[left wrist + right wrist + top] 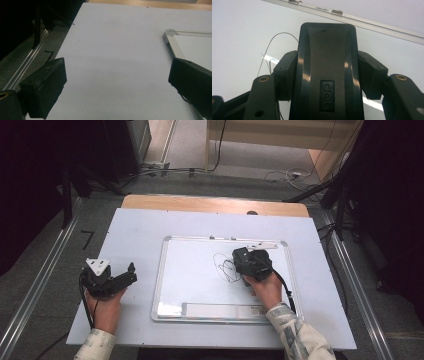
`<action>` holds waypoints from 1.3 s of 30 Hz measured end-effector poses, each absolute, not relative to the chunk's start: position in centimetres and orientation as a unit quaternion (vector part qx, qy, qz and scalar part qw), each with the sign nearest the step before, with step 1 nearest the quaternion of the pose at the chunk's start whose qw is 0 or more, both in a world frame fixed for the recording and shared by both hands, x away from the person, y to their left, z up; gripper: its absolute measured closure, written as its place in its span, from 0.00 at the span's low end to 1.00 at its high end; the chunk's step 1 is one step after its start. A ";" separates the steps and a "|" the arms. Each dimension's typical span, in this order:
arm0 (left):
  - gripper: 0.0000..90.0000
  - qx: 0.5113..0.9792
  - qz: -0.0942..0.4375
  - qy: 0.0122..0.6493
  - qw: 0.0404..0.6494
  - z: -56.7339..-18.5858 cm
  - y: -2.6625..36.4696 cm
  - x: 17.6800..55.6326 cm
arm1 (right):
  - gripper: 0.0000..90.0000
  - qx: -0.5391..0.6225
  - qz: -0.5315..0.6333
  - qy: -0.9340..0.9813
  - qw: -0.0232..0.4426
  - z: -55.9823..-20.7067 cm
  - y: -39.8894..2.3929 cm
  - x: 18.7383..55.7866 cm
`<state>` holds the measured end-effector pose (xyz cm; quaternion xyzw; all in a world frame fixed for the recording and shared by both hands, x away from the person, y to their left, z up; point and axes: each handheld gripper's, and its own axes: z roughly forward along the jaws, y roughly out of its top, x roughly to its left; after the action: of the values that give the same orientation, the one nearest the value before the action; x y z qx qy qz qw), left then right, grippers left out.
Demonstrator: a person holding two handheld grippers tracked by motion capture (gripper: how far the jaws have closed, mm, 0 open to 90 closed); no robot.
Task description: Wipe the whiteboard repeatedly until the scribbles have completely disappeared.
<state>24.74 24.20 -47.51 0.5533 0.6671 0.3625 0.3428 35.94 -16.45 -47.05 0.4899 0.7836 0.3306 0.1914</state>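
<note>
A whiteboard point(195, 270) with a metal frame lies flat on the pale table mat point(135, 227). A black scribble point(223, 267) is drawn near its middle. My right gripper point(244, 262) is over the board at the scribble's right side, shut on a black eraser point(327, 72) with a logo on its back; both pads press its sides. The eraser point(241, 256) lies flat toward the board. My left gripper point(129, 274) rests on the mat left of the board, open, with nothing between its pads point(47, 87). The whiteboard corner point(170, 35) shows ahead of it on the right.
A marker tray strip point(220, 310) runs along the board's near edge. The wooden table edge point(215, 204) shows at the back. Metal rails point(40, 285) and cables lie on the floor around the table.
</note>
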 end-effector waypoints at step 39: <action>0.02 0.552 0.361 0.668 0.345 -47.5 24.3 24.6 | 0.41 0.501 0.286 0.791 0.205 -48.6 -16.1 36.8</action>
<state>24.64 24.28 -47.48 0.5516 0.6680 0.3609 0.3452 36.80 -16.06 -48.63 0.5008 0.7908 0.2861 0.2049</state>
